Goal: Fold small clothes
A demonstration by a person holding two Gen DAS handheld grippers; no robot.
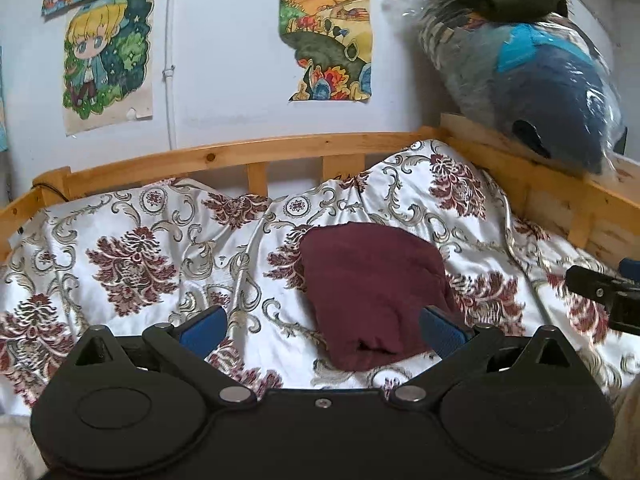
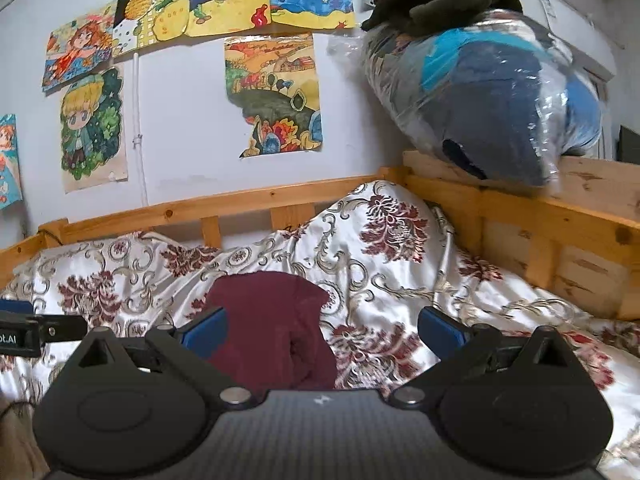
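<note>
Plain maroon garment [image 1: 372,292] on a white bedspread [image 1: 160,248] with dark red flowers and silver-grey scrolls; honey-coloured wooden bed frame [image 1: 280,148].

Your left gripper [image 1: 323,326] is matte black plastic, with two round housings, silver pivot pins, a small centre screw and blue textured finger pads [image 1: 204,326]. Your right gripper [image 2: 323,328] has the same black shape and blue pads [image 2: 440,326], but a grey woven-pattern centre plate with a small white mark.

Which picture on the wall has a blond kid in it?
The drawing of a blond child, lowest left beside the white pipe. The landscape drawing shows only hills.
</note>
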